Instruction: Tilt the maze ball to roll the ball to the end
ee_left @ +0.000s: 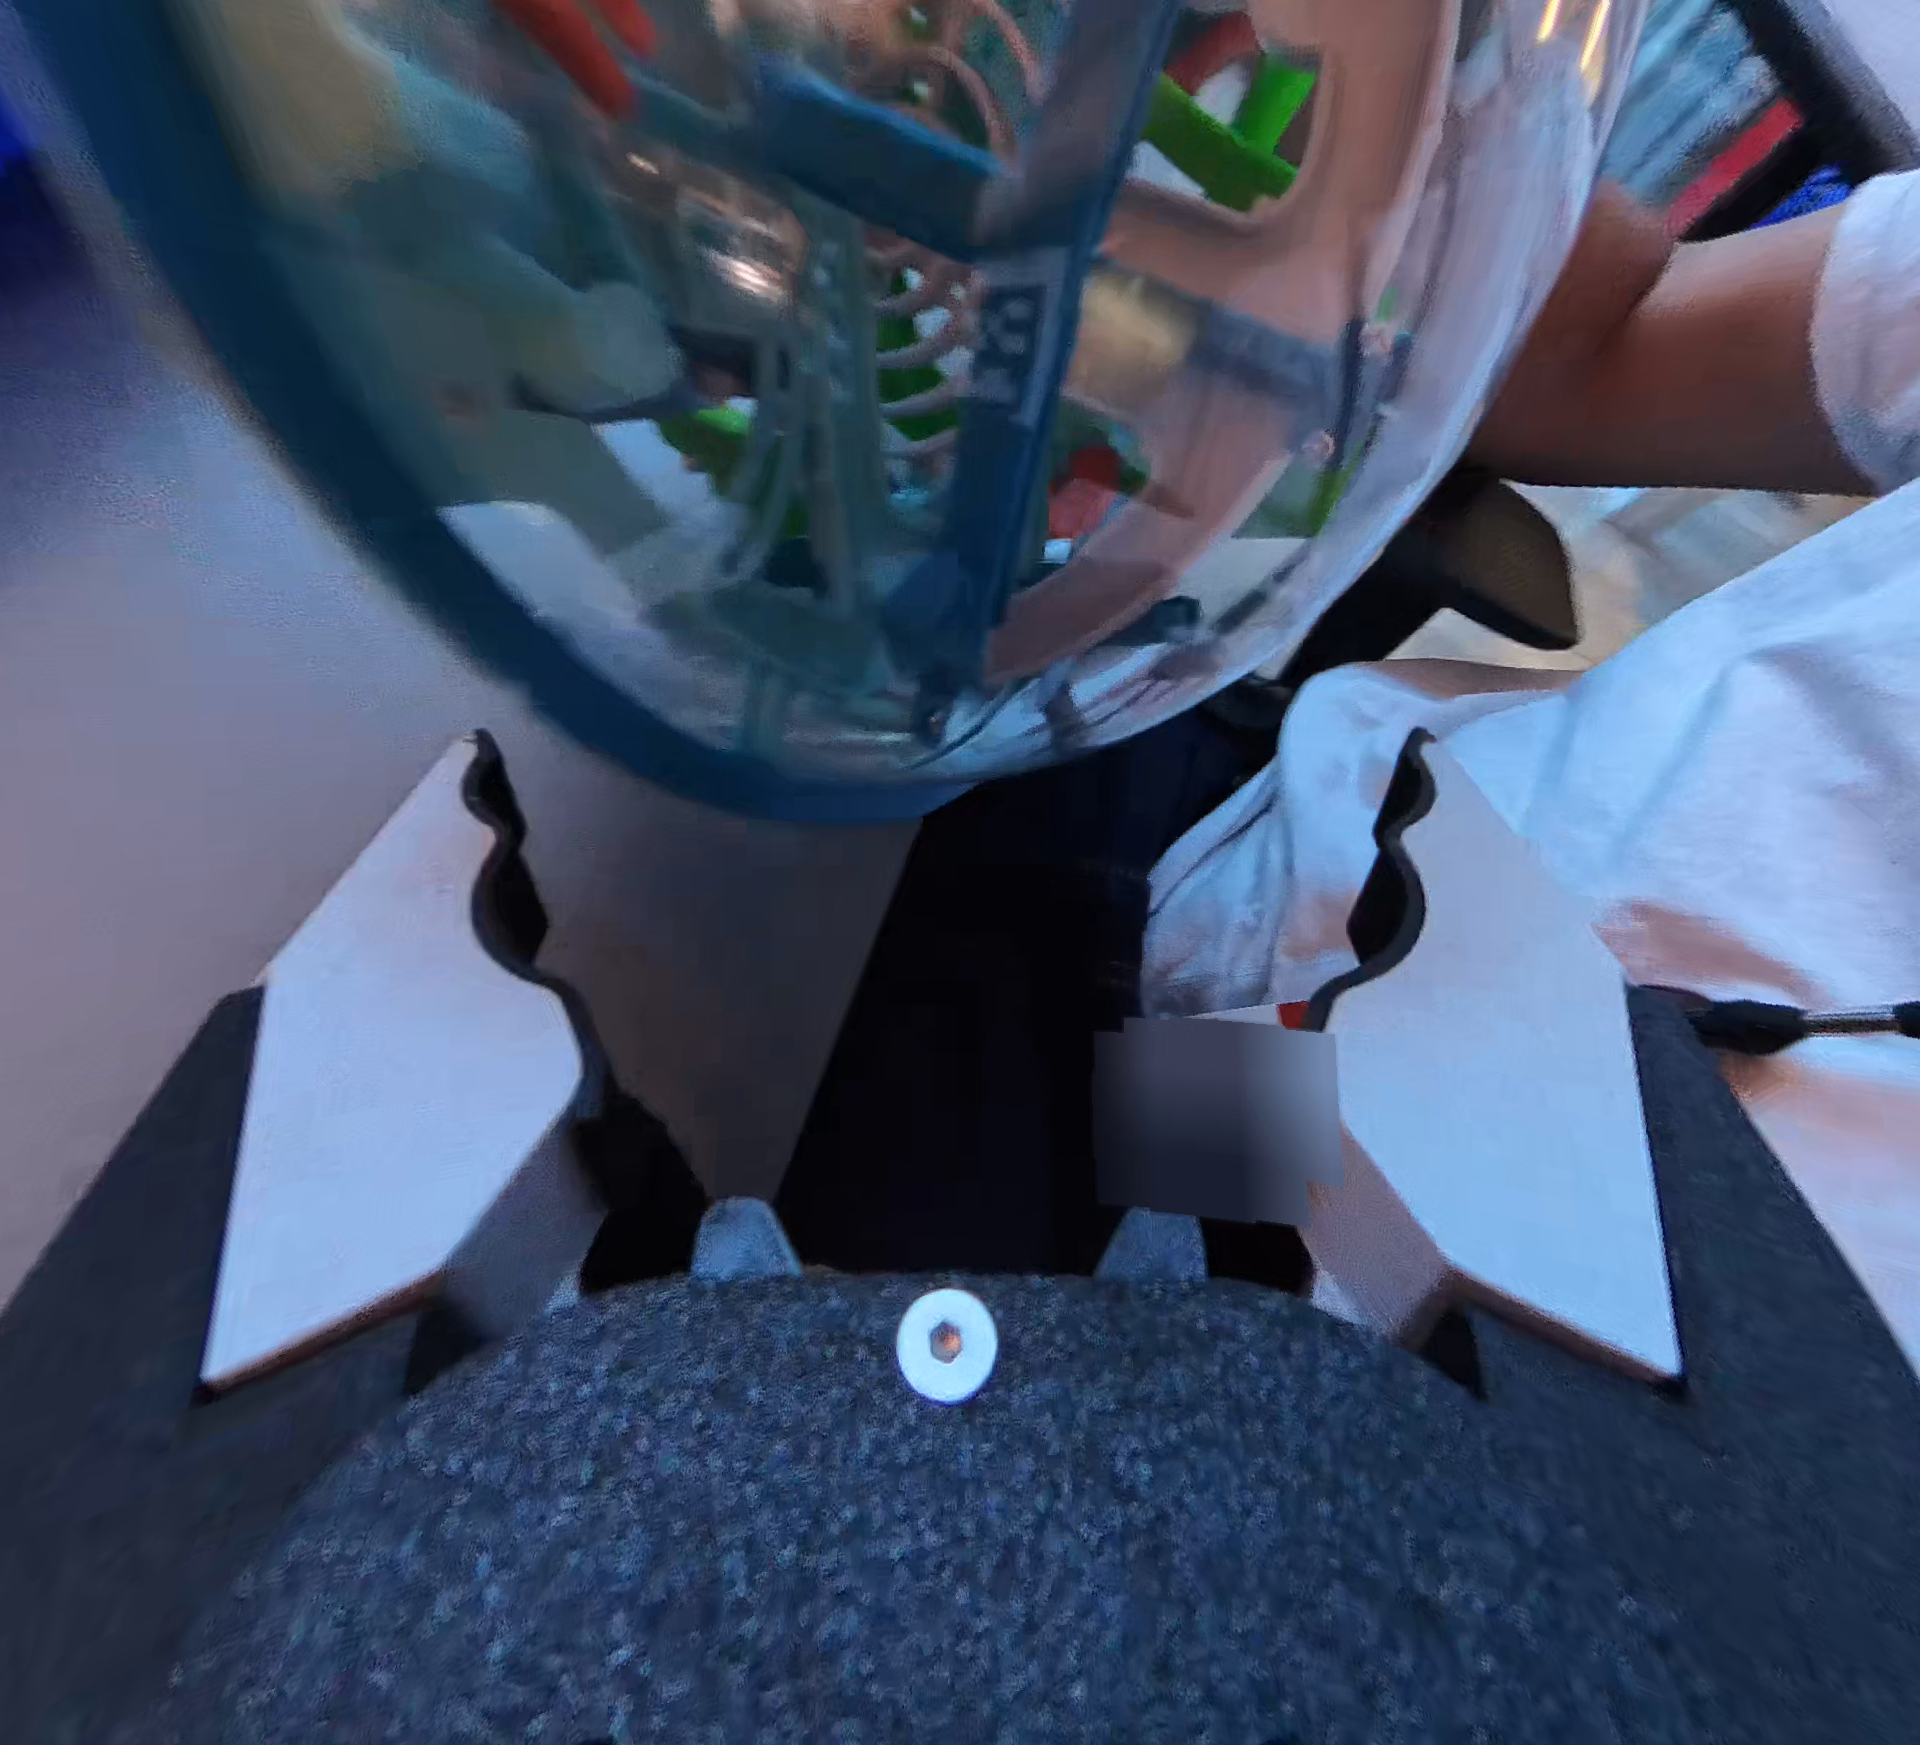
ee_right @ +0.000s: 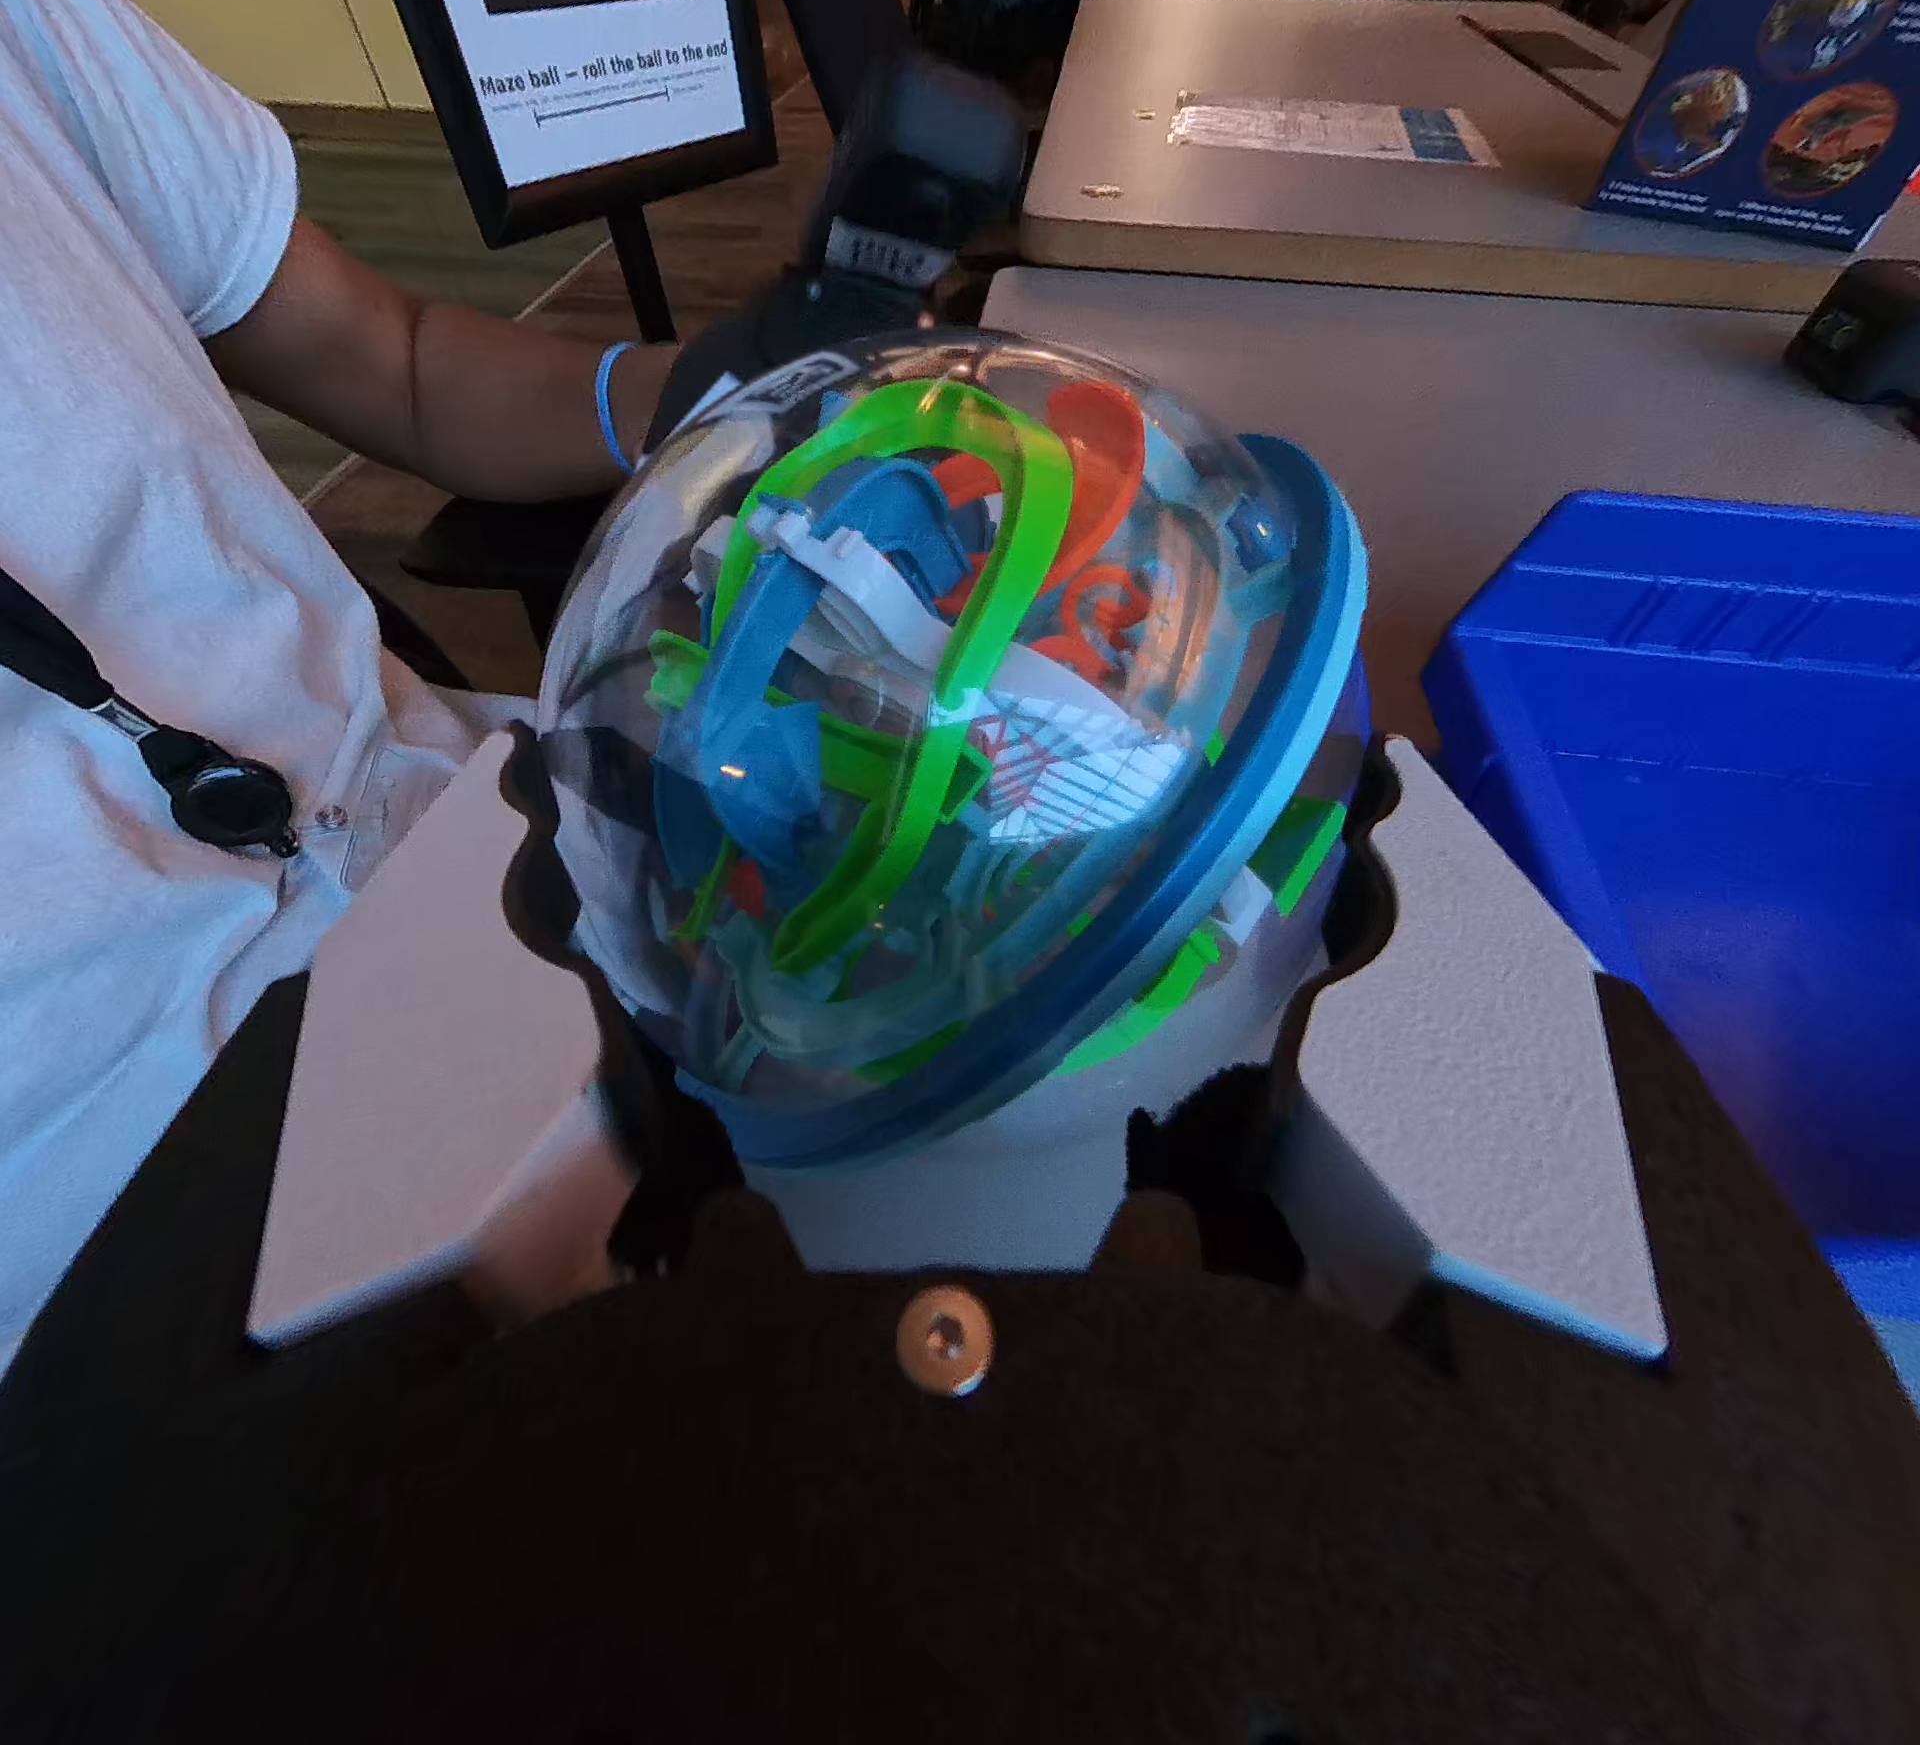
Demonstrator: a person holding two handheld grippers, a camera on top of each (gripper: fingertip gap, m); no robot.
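Observation:
The maze ball [ee_right: 935, 719] is a clear sphere with a blue rim band and green, blue, orange and white tracks inside. In the right wrist view it sits between the fingers of my right gripper [ee_right: 940, 760], which is shut on its sides and holds it tilted above the table edge. In the left wrist view the maze ball [ee_left: 790, 324] fills the upper picture, close and blurred. My left gripper [ee_left: 951, 760] is open, and the sphere's lower edge is just past its fingertips without touching them. The left gripper also shows blurred behind the sphere [ee_right: 914, 178]. I cannot make out the small ball inside.
A blue bin [ee_right: 1714, 812] stands on the grey table [ee_right: 1455, 407] right of the ball. A framed sign on a stand [ee_right: 582, 33] is behind it on the left. A person in a white shirt [ee_right: 125, 552] is close on the left. A blue display box [ee_right: 1787, 64] stands at the far right.

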